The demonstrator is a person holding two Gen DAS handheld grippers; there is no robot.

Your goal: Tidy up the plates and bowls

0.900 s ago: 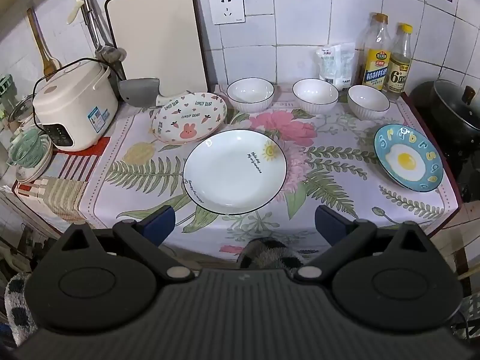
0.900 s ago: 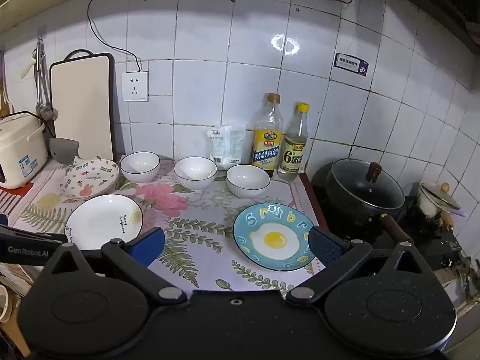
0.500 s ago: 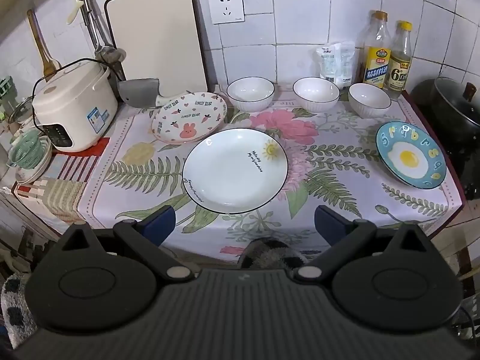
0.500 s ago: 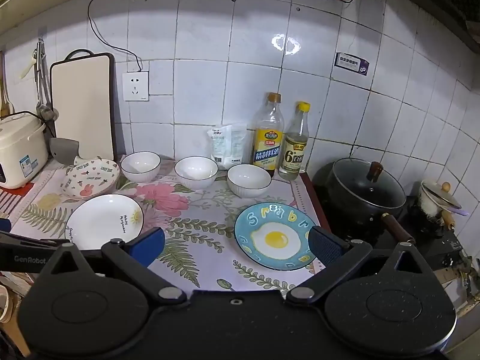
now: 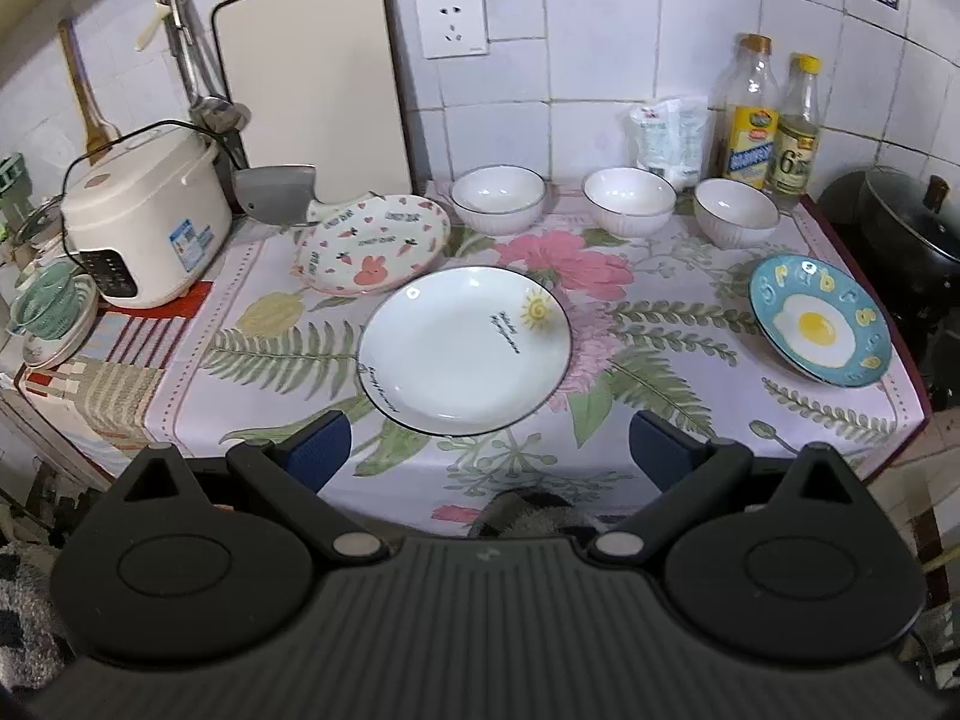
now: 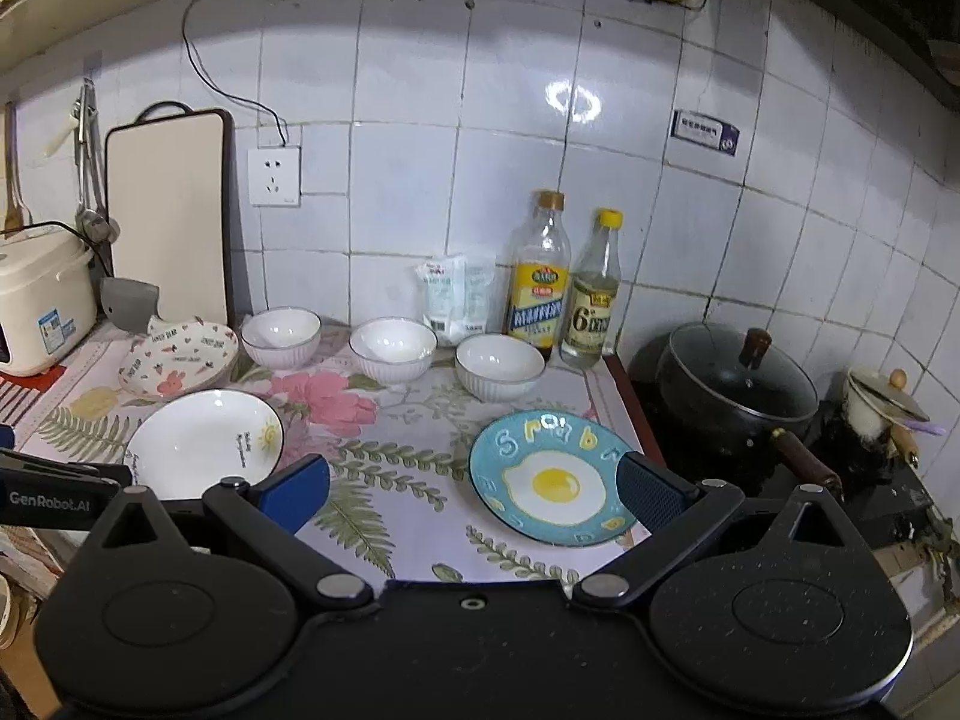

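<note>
A white plate (image 5: 465,348) with a small sun print lies in the middle of the floral cloth, just beyond my open left gripper (image 5: 489,450). Behind it to the left sits a bunny-patterned plate (image 5: 372,243). Three white bowls (image 5: 498,198) (image 5: 629,201) (image 5: 737,213) stand in a row near the wall. A blue fried-egg plate (image 5: 819,321) lies at the right edge. In the right wrist view that blue plate (image 6: 549,477) sits just ahead of my open right gripper (image 6: 474,495), which holds nothing. The white plate (image 6: 204,444) shows at the left there.
A rice cooker (image 5: 141,219) stands at the left, with a cutting board (image 5: 312,78) against the wall. Two bottles (image 5: 771,117) and a white bag (image 5: 669,132) stand behind the bowls. A black lidded pot (image 6: 735,387) sits on the stove to the right.
Both views have crept slightly closer to the counter and a little upward. No dish has moved, and both grippers stay open.
</note>
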